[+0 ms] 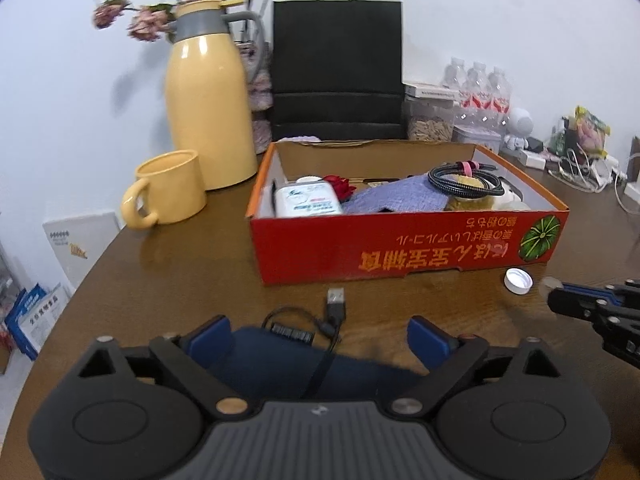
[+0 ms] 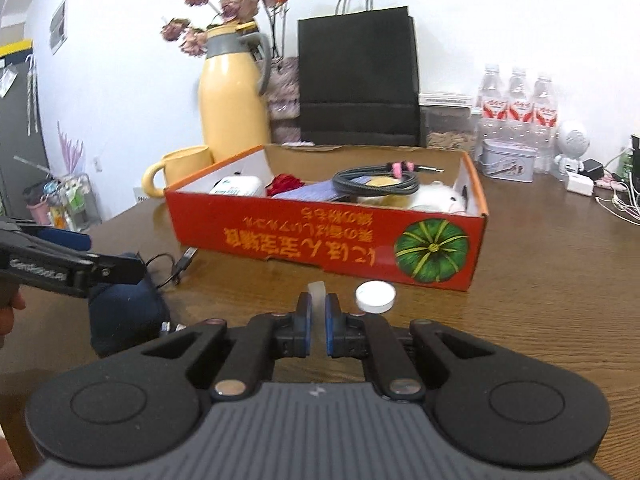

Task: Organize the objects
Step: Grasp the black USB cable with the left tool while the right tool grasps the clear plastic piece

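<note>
A red cardboard box (image 1: 400, 248) (image 2: 280, 236) stands mid-table and holds a coiled black cable (image 1: 464, 180) (image 2: 376, 180), a white container (image 1: 308, 200), a red flower and a purple cloth. In front of it lies a dark blue pouch (image 1: 280, 360) (image 2: 124, 312) with a black USB cable (image 1: 336, 304). My left gripper (image 1: 320, 338) (image 2: 120, 268) stands open with the pouch between its fingers. My right gripper (image 2: 318, 312) (image 1: 556, 300) is shut on a small translucent piece (image 2: 316, 292) just above the table. A white bottle cap (image 2: 376, 297) (image 1: 519, 280) lies beside it.
A yellow thermos jug (image 1: 208, 104) and a yellow mug (image 1: 168, 188) stand left of the box. Behind it are a black paper bag (image 1: 338, 68), water bottles (image 2: 516, 100) and a tin (image 2: 508, 160). Chargers and white cables (image 1: 580, 168) crowd the far right. The table edge curves at the left.
</note>
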`<state>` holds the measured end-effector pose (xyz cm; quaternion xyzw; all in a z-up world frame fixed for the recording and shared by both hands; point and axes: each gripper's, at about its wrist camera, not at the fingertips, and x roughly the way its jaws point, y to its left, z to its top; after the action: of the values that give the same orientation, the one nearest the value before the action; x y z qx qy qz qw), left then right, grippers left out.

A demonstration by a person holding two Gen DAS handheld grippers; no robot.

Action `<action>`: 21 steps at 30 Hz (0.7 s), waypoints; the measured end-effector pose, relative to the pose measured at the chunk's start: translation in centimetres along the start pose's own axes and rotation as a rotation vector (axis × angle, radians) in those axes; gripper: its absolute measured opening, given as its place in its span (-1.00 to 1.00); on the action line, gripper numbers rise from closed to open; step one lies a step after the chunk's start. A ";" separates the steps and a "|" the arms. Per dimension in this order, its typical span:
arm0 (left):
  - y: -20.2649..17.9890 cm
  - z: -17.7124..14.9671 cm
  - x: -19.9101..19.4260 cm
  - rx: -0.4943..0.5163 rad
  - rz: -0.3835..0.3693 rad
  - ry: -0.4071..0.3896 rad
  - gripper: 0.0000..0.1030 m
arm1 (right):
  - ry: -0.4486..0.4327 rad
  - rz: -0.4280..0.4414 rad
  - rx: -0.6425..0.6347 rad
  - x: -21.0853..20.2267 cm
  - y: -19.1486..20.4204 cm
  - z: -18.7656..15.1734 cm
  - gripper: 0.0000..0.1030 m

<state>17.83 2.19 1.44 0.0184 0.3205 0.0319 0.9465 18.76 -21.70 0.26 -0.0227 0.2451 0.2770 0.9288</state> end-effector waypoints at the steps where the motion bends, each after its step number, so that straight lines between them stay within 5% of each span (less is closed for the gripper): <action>1: -0.3 0.4 0.7 0.012 0.007 0.010 0.58 | -0.001 -0.002 0.002 0.0 -0.1 0.0 -0.86; 4: -1.1 1.4 2.5 0.043 0.022 0.036 0.22 | -0.004 -0.003 0.000 0.1 -0.1 0.0 -0.86; 9: -1.8 2.2 5.6 0.064 0.040 0.109 0.14 | -0.007 -0.005 0.004 0.1 -0.1 0.1 -0.86; 13: -1.7 2.0 7.1 0.045 0.022 0.159 -0.78 | -0.008 -0.005 0.004 0.1 -0.1 0.2 -0.86; 21: -0.7 1.7 4.3 -0.048 -0.027 0.053 -0.78 | -0.021 -0.006 0.002 0.1 -0.1 0.8 -0.86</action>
<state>22.26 1.80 0.15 -0.0097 0.3448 0.0272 0.9382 19.24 -21.55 0.87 -0.0198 0.2357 0.2744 0.9321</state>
